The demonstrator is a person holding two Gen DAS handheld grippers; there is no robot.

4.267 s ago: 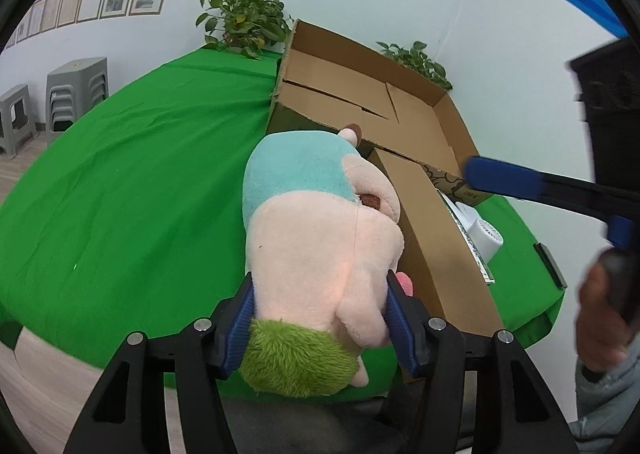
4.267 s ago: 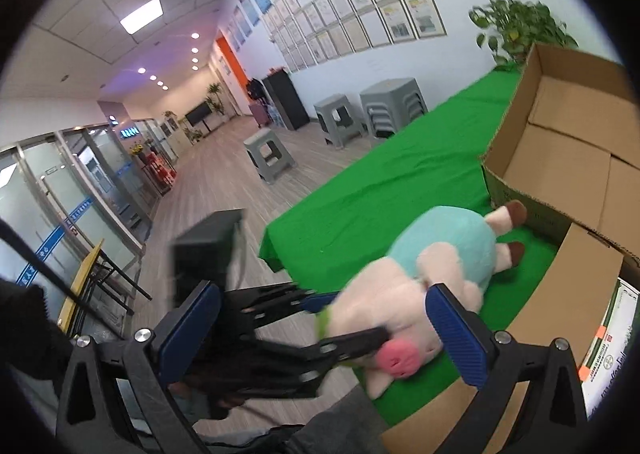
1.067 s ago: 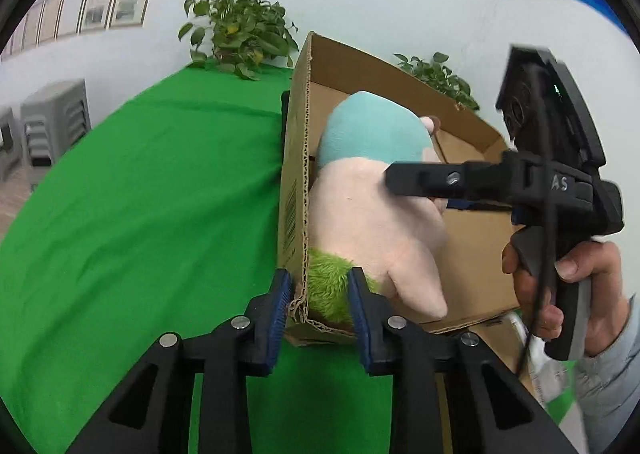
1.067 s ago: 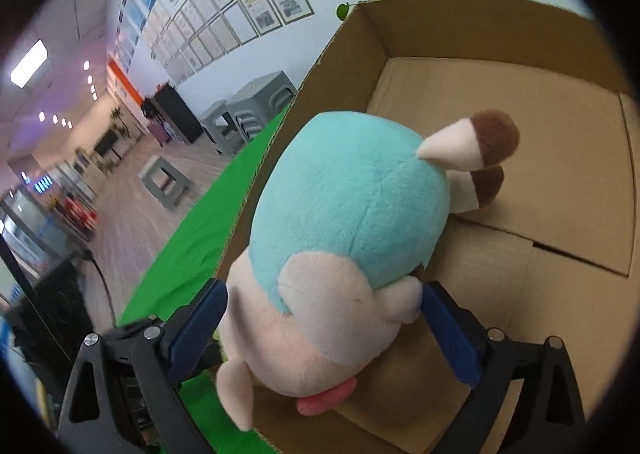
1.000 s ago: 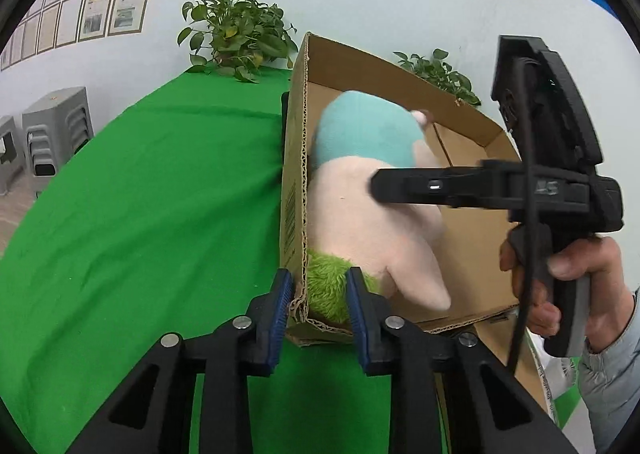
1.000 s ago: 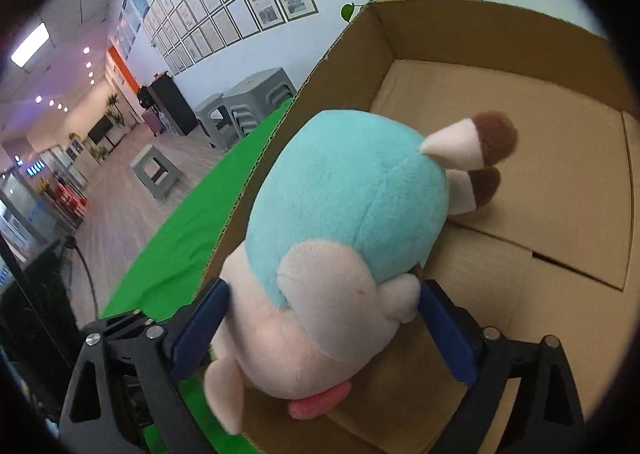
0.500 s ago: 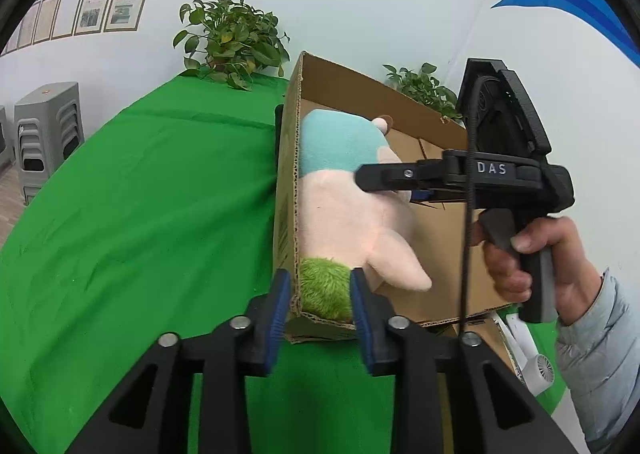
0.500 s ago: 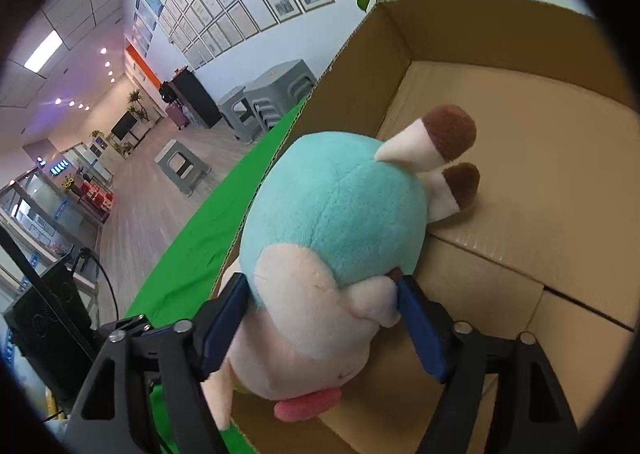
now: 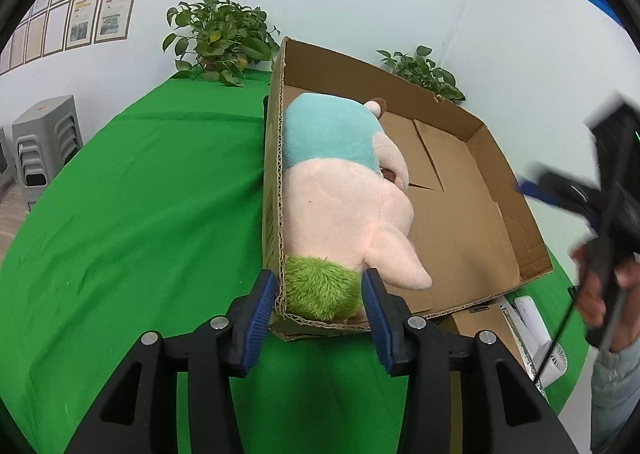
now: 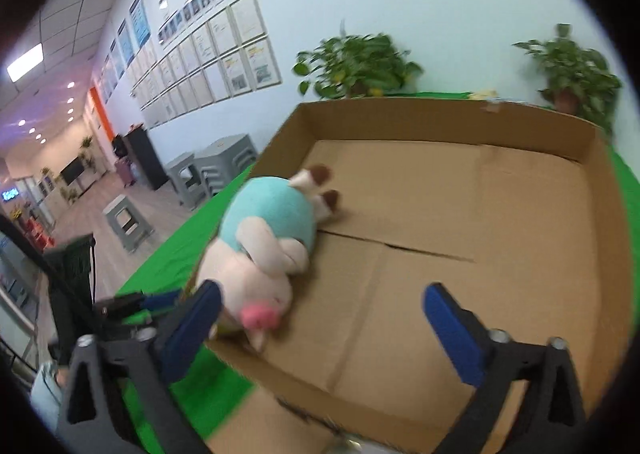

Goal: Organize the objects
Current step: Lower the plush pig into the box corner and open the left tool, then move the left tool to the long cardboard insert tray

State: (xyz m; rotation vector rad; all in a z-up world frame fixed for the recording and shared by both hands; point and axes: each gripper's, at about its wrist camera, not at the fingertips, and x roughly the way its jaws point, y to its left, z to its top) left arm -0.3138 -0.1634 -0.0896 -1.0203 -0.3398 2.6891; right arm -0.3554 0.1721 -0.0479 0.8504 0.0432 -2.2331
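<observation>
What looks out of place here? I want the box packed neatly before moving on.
The plush toy lies on its side, jammed against the left wall of the cardboard box, with its green tuft in the near corner at the rim. The rest of the box floor is bare. The box's cut rim looks ragged there.

My left gripper (image 9: pixel 320 304) pointed down toward twelve o'clock, its jaws just opening and touching nothing. My right gripper (image 10: pixel 320 324) stood spread wide, empty, its jaws just opened; my hand (image 9: pixel 604 294) gripped its handle at three o'clock.
</observation>
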